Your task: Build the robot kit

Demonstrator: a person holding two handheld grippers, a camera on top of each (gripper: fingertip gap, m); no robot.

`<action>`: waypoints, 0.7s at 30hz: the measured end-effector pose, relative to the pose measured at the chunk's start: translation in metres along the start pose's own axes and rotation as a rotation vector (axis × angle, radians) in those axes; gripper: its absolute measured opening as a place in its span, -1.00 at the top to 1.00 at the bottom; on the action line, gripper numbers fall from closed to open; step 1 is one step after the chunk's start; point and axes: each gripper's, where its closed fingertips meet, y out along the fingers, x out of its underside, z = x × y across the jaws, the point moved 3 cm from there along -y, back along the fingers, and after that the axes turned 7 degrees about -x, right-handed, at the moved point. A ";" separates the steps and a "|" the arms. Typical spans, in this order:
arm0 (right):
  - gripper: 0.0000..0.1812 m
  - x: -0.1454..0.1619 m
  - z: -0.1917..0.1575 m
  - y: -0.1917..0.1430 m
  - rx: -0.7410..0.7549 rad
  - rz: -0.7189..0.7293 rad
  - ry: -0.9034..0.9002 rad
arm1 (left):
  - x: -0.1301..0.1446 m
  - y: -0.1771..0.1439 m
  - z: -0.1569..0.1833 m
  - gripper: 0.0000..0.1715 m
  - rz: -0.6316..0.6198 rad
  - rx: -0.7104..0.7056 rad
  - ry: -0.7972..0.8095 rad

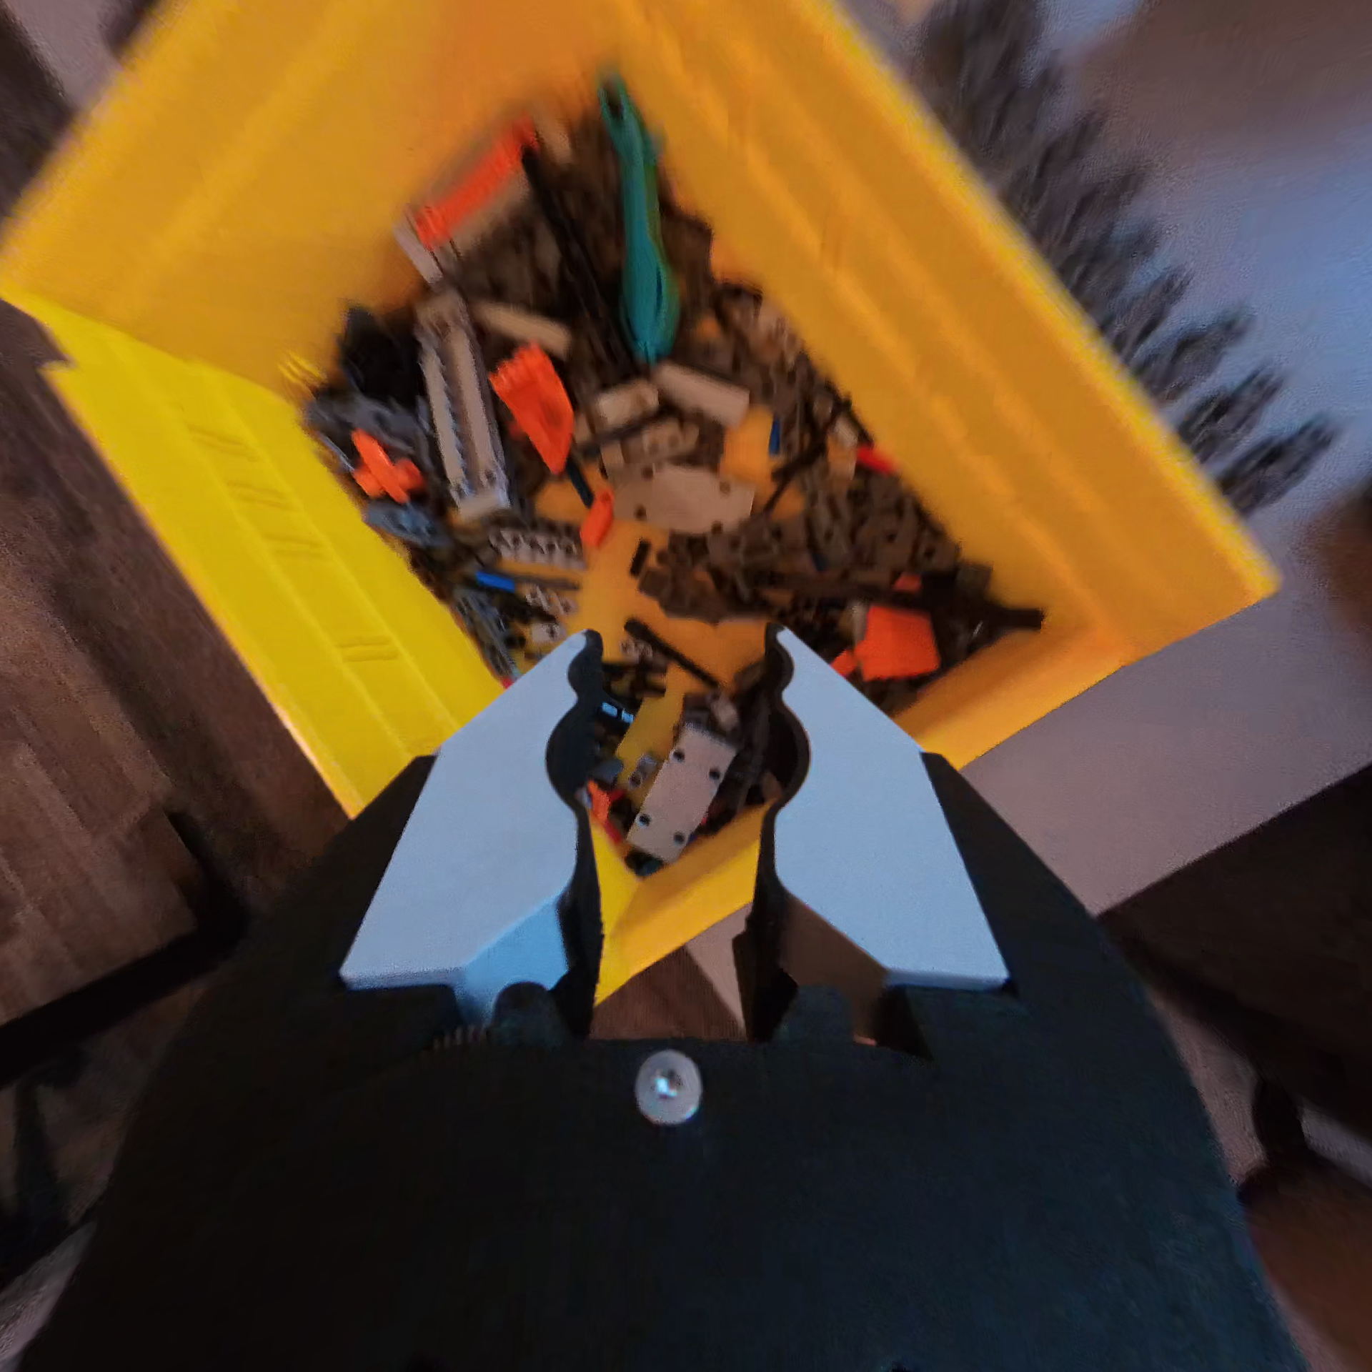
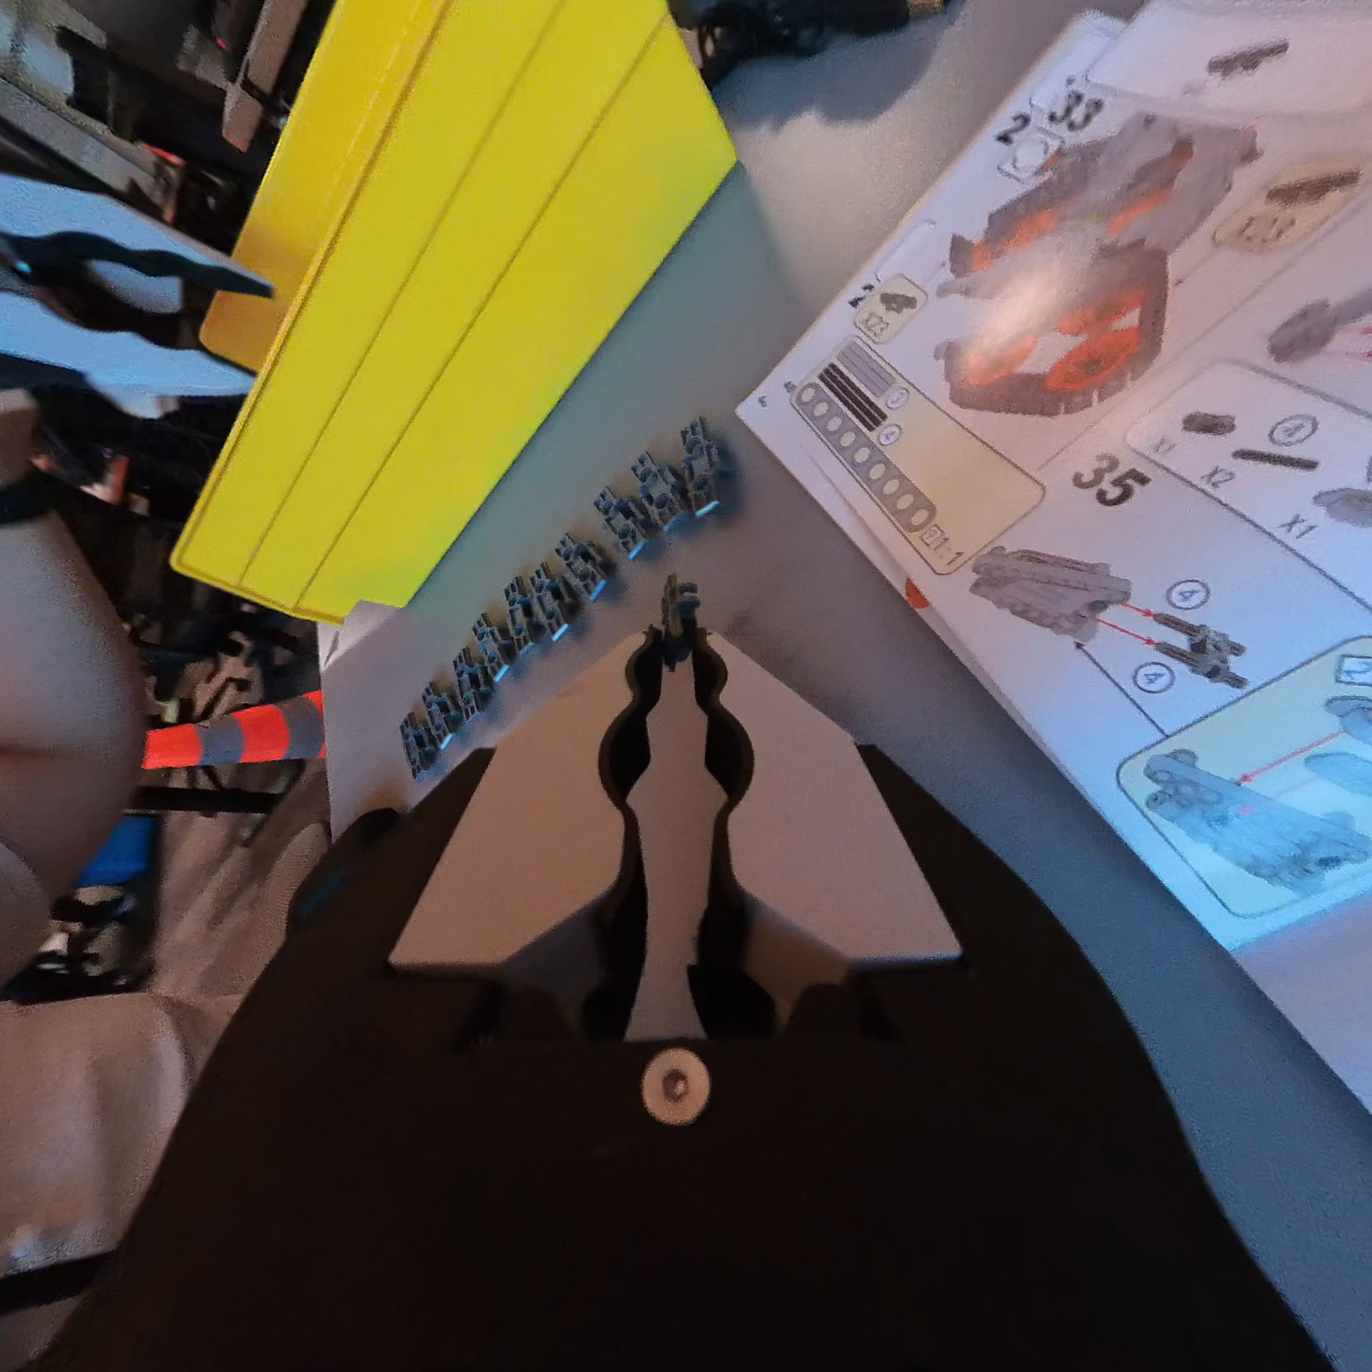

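Grey tabletop [image 2: 854, 245] only beside right claw [image 2: 674, 640] pinching a small grey piece [image 2: 677, 605]; left claw [image 1: 683, 646] gapes empty over yellow bin [image 1: 928, 312].

Pale grey table [image 2: 802, 245] carries yellow bin [image 2: 460, 297] at its left edge. Row of small dark grey connector pieces [image 2: 564, 586] stands on tabletop just beside bin — running diagonally. Open instruction booklet [image 2: 1114, 482] lies flat on right side, apart from row.
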 end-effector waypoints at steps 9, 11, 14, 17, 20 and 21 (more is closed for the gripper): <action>0.93 -0.001 0.019 0.012 0.021 0.010 0.026 | -0.031 -0.080 0.036 0.61 0.530 -0.062 -0.157; 0.92 -0.002 0.020 0.015 0.036 -0.001 0.005 | -0.029 -0.086 0.043 0.62 0.565 -0.050 -0.178; 0.89 -0.004 0.020 0.016 0.072 -0.018 -0.051 | -0.025 -0.090 0.052 0.62 0.583 -0.013 -0.191; 0.88 -0.005 0.022 0.015 0.109 -0.025 -0.107 | -0.020 -0.092 0.056 0.62 0.574 -0.019 -0.182; 0.84 -0.006 0.023 0.013 0.133 -0.030 -0.146 | -0.018 -0.097 0.058 0.62 0.581 -0.031 -0.178; 0.82 -0.007 0.024 0.012 0.150 -0.033 -0.163 | -0.017 -0.099 0.057 0.61 0.590 -0.039 -0.180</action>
